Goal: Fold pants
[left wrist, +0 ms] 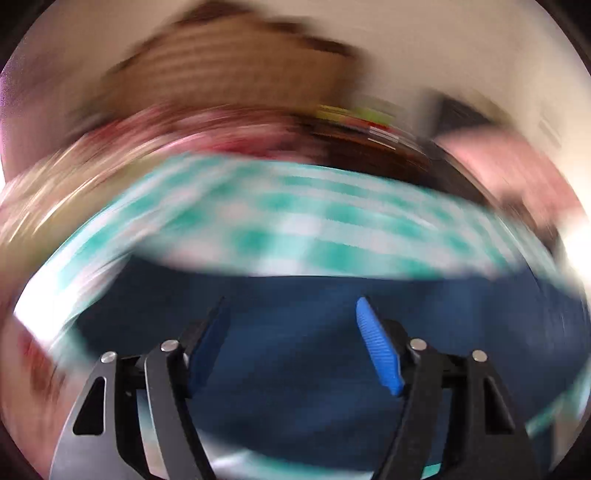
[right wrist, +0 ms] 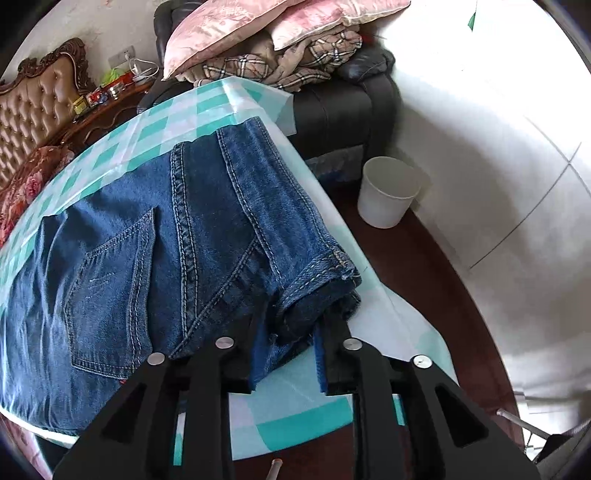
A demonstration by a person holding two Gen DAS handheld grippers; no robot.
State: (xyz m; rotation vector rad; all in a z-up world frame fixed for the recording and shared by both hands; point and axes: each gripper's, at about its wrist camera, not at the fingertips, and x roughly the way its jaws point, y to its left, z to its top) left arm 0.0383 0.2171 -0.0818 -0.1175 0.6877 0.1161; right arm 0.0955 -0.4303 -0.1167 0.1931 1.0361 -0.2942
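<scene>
Blue denim pants [right wrist: 155, 236] lie on a table with a teal-and-white checked cloth [right wrist: 177, 110], back pocket up, waistband toward the right edge. My right gripper [right wrist: 291, 321] is at the waistband corner with the denim between its jaws, which stand a little apart around the thick fabric. The left wrist view is strongly motion-blurred. There my left gripper [left wrist: 291, 314] is open and empty above dark blue denim [left wrist: 295, 354], with the checked cloth [left wrist: 295, 221] beyond it.
A white bin [right wrist: 388, 192] stands on the floor to the right of the table. A black sofa [right wrist: 340, 103] piled with pink pillows [right wrist: 229, 26] and plaid blankets is behind. A tufted headboard [right wrist: 33, 107] is at far left.
</scene>
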